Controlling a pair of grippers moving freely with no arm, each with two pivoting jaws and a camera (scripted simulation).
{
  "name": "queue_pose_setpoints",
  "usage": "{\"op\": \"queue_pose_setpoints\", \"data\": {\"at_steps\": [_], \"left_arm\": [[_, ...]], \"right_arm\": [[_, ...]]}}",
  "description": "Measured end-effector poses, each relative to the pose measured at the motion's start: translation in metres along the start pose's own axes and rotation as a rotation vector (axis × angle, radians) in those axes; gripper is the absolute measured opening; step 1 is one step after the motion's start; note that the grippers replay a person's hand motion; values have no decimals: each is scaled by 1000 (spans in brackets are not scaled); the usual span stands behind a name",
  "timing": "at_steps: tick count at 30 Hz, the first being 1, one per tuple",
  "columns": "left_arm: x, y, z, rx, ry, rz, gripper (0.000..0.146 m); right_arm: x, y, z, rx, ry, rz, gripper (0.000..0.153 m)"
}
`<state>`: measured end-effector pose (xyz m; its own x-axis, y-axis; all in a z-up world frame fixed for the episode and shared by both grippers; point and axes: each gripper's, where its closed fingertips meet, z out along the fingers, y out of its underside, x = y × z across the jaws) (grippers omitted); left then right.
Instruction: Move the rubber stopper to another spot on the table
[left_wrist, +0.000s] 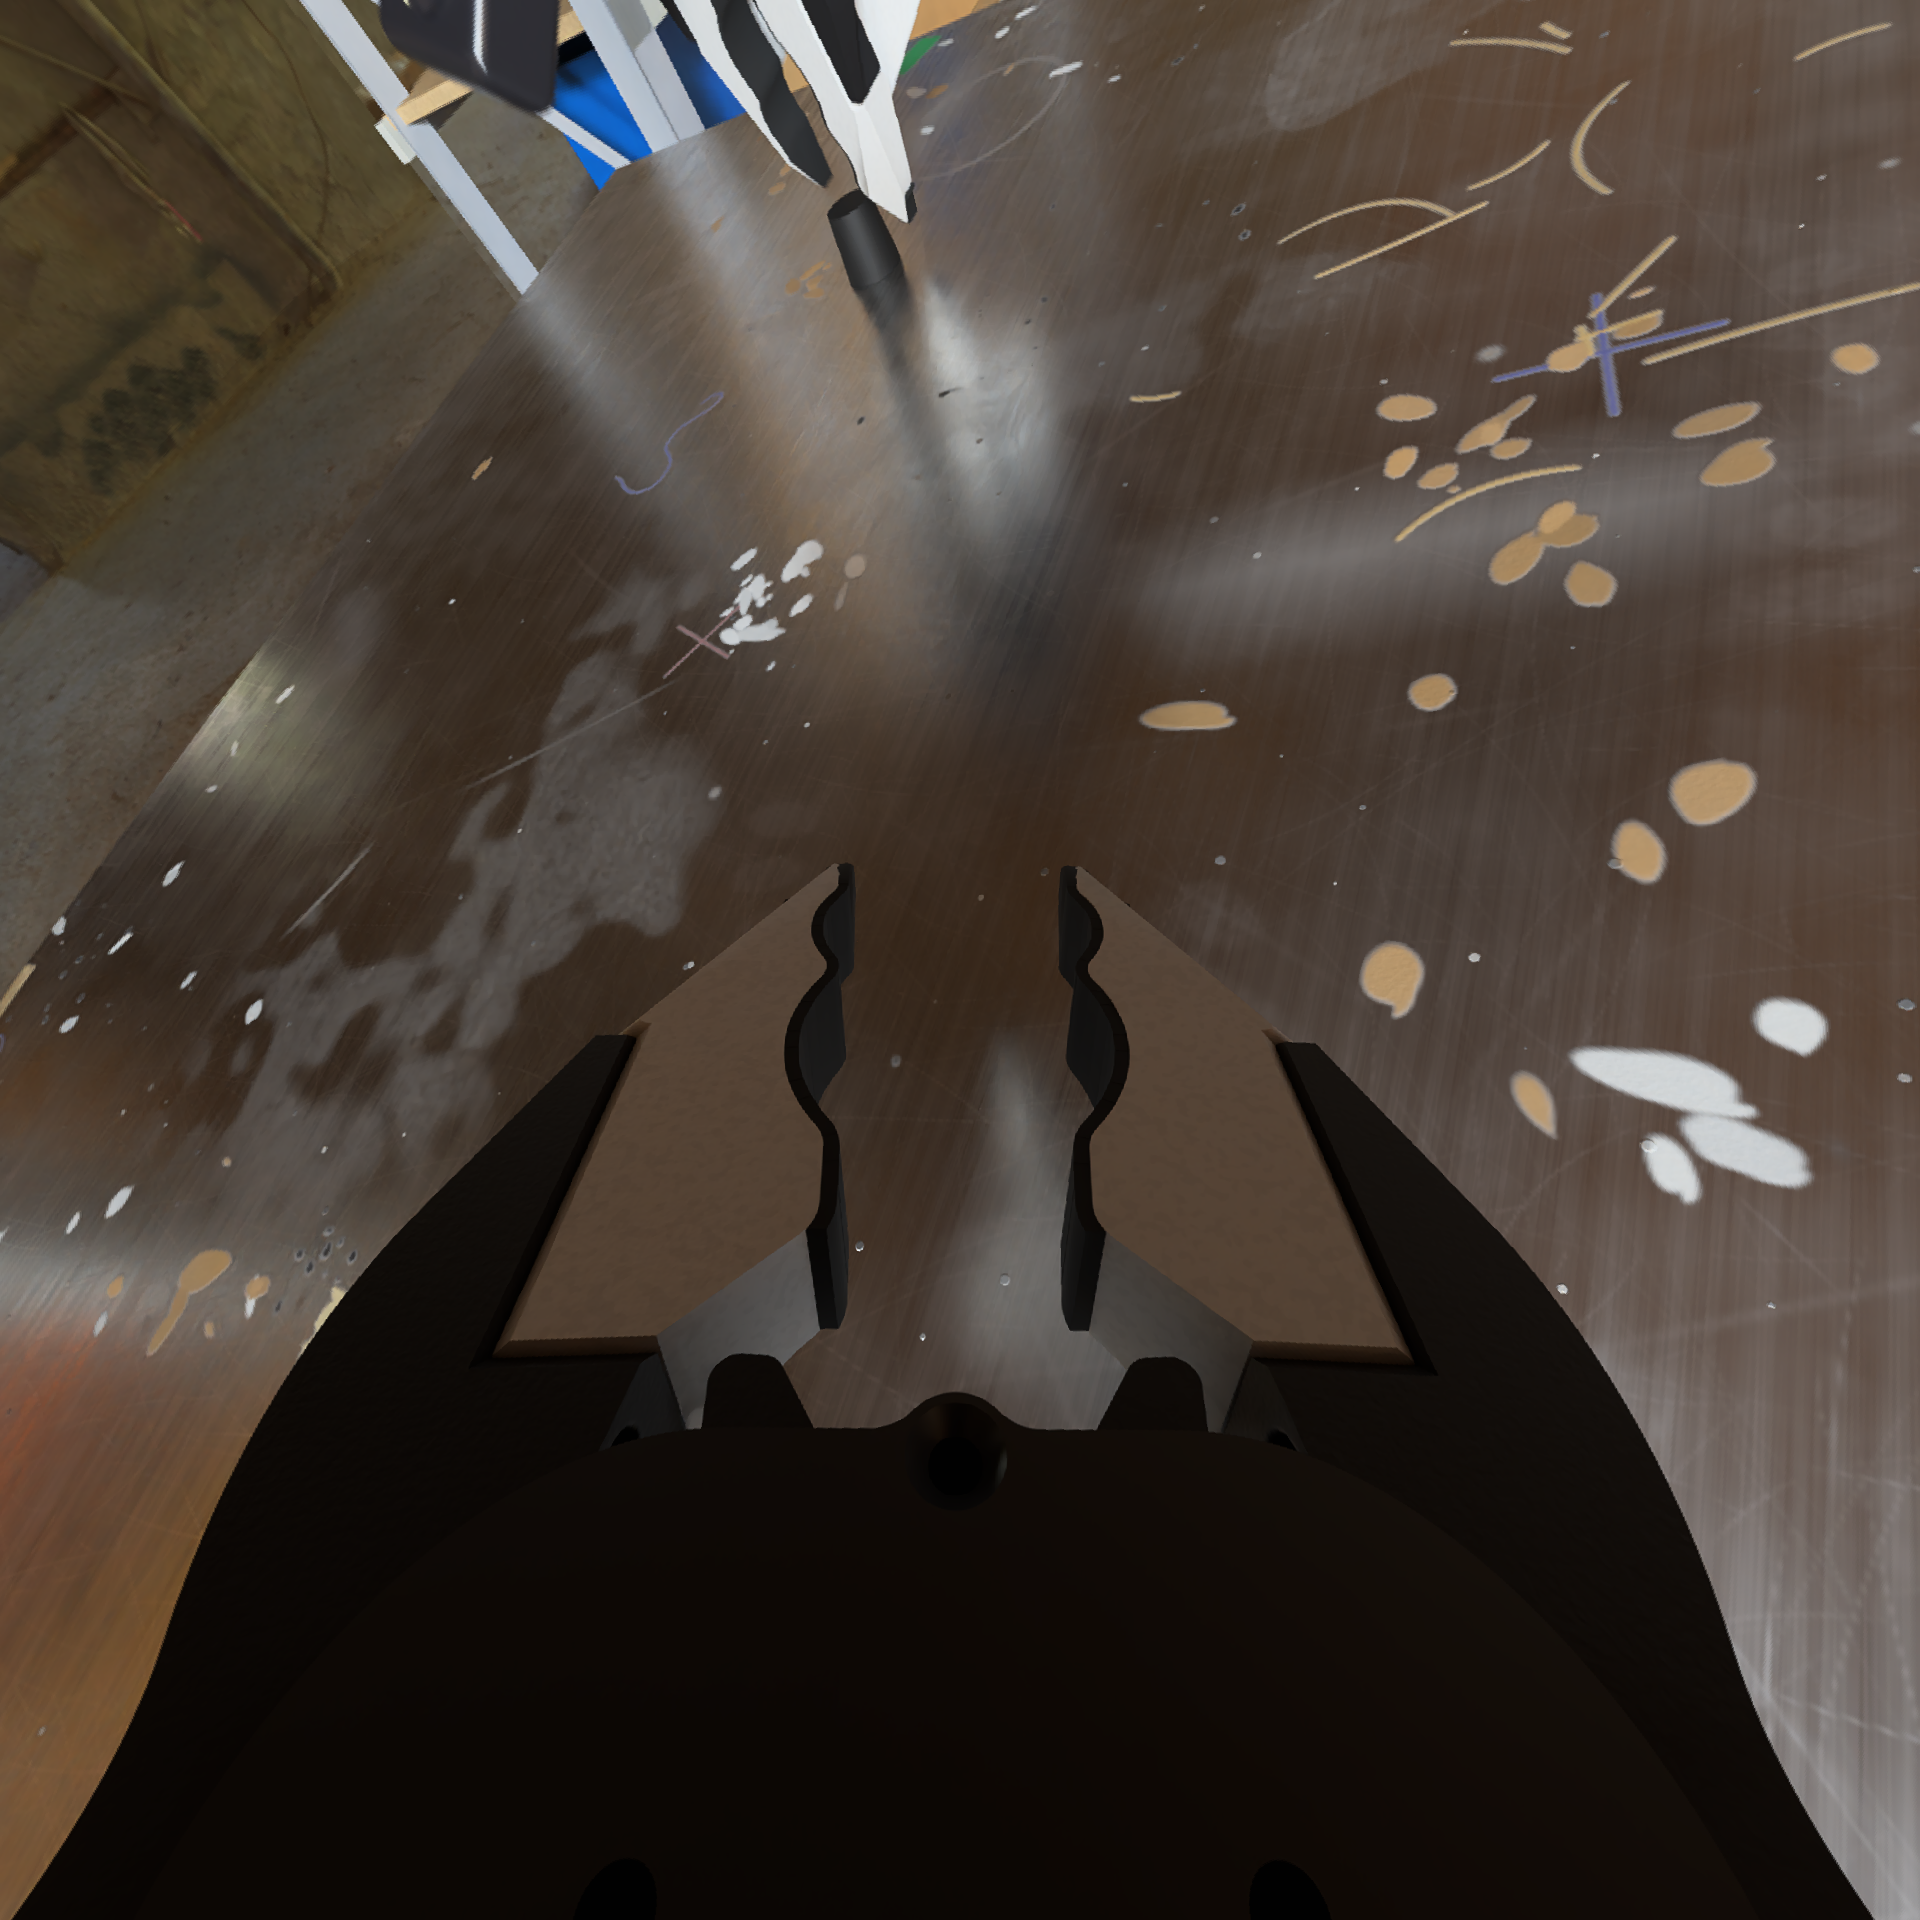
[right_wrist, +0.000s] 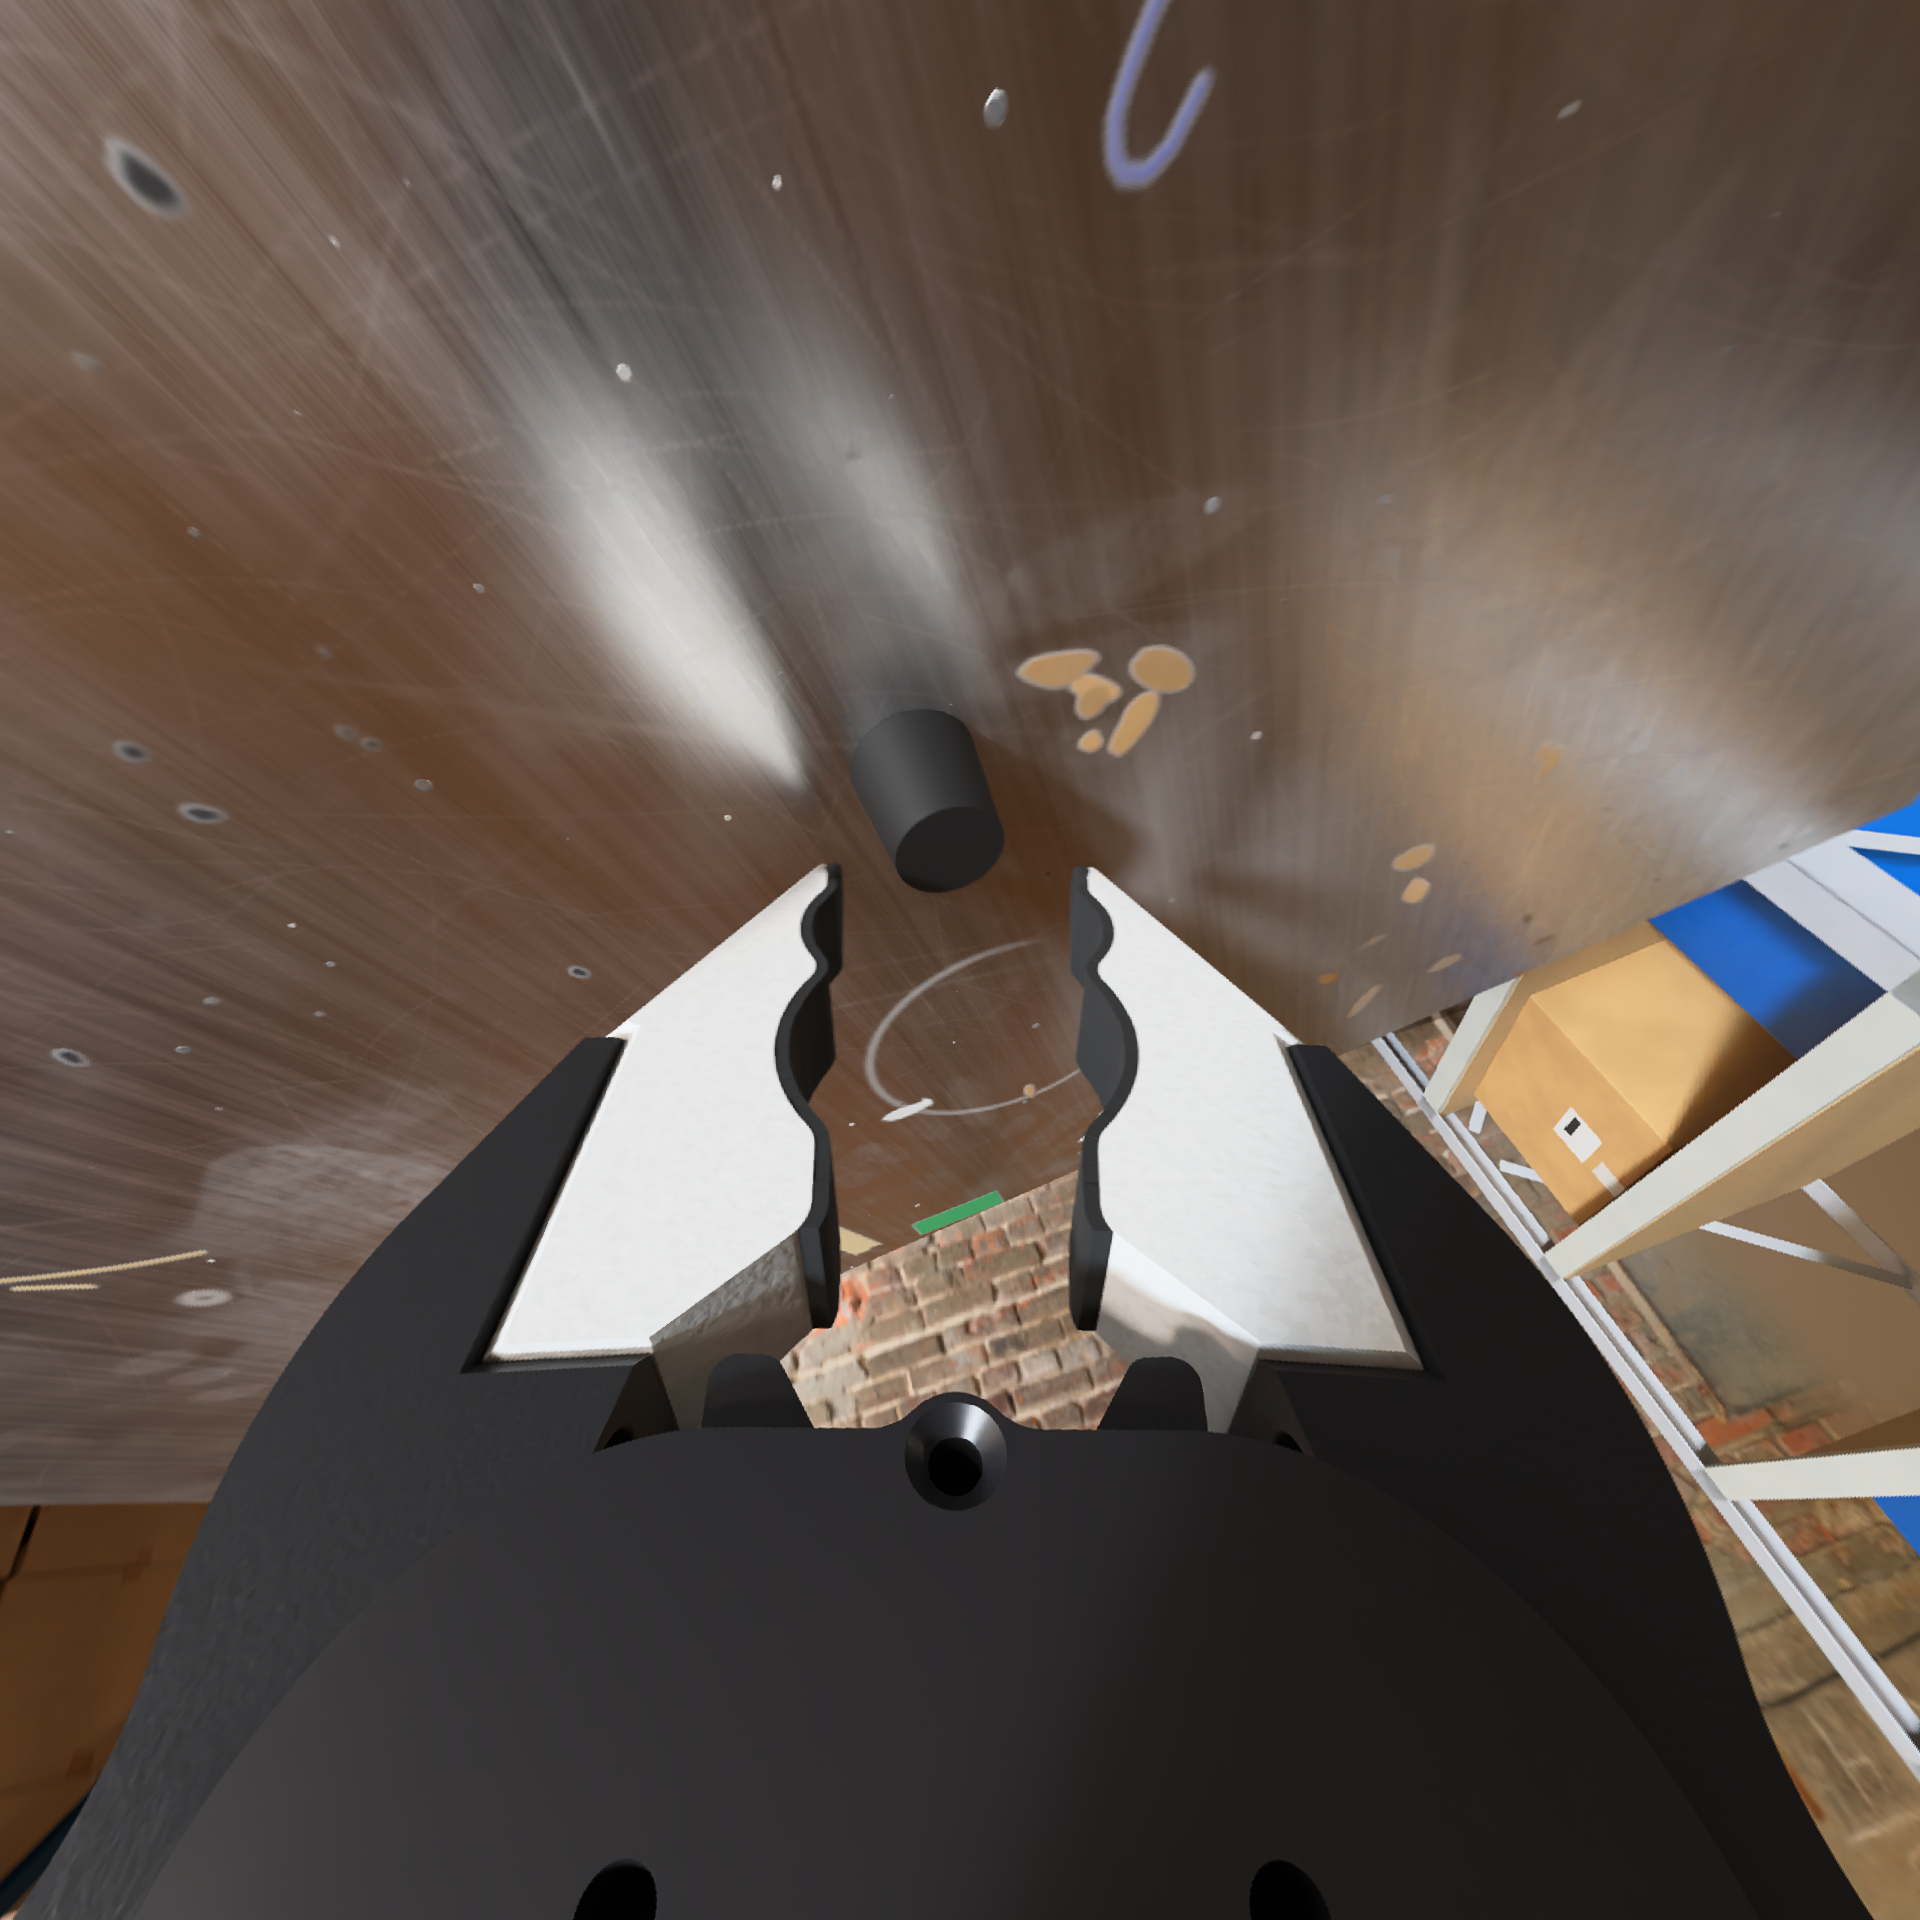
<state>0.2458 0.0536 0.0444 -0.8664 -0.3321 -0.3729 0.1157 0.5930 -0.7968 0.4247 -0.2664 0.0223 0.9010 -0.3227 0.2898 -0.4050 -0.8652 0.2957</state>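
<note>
Right gripper (right_wrist: 954, 883) nearest in its own view, jaws spread, nothing between them; stopper (right_wrist: 925, 800) just past the fingertips, black, short tapered cylinder, standing on table (right_wrist: 416, 727), flat end facing the camera. Not yet grasped, apart from both fingers. Left gripper (left_wrist: 956, 883) also spread and empty, well apart from stopper (left_wrist: 864, 244), which shows far off at top of left wrist view with right gripper (left_wrist: 862, 197) just above it. Shelf frame (right_wrist: 1662, 1174) with cardboard box (right_wrist: 1621, 1060) beyond table edge, off to the side. Step in hand, by judgement: final approach before the pinch. To do well: centre stopper between the jaws, sits slightly left of midline now; push forward until its body lies at the curved pad notches, not the tips; close squarely across the round sides, since taper may squeeze it out; lift clear before translating to avoid dragging rubber on the scuffed top. Keep left gripper parked away. Drop spot anywhere bare, away from table edge.
</note>
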Motion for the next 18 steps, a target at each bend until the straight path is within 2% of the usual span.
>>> {"op": "queue_pose_setpoints", "data": {"at_steps": [2, 4, 6, 8, 10, 15, 18], "left_arm": [[-1, 0, 0, 0, -2, -2, 39], [-1, 0, 0, -1, -5, -2, 39], [-3, 1, 1, -3, -10, -2, 39], [-5, 2, 1, -7, -18, -3, 39], [-8, 3, 1, -13, -33, 0, 40], [-28, 13, -1, -46, -118, 27, 39], [-44, 22, -5, -70, -178, 34, 39]], "right_arm": [[3, -4, -13, 61, 25, 21, 53], [0, -17, -36, 193, 39, 44, 55], [-14, -42, -68, 429, -19, 64, 56], [-39, -68, -107, 717, -144, 63, 56], [-58, -86, -140, 939, -227, 70, 55], [-89, -114, -167, 1142, -250, 96, 54], [-92, -127, -173, 1232, -267, 183, 52]]}}
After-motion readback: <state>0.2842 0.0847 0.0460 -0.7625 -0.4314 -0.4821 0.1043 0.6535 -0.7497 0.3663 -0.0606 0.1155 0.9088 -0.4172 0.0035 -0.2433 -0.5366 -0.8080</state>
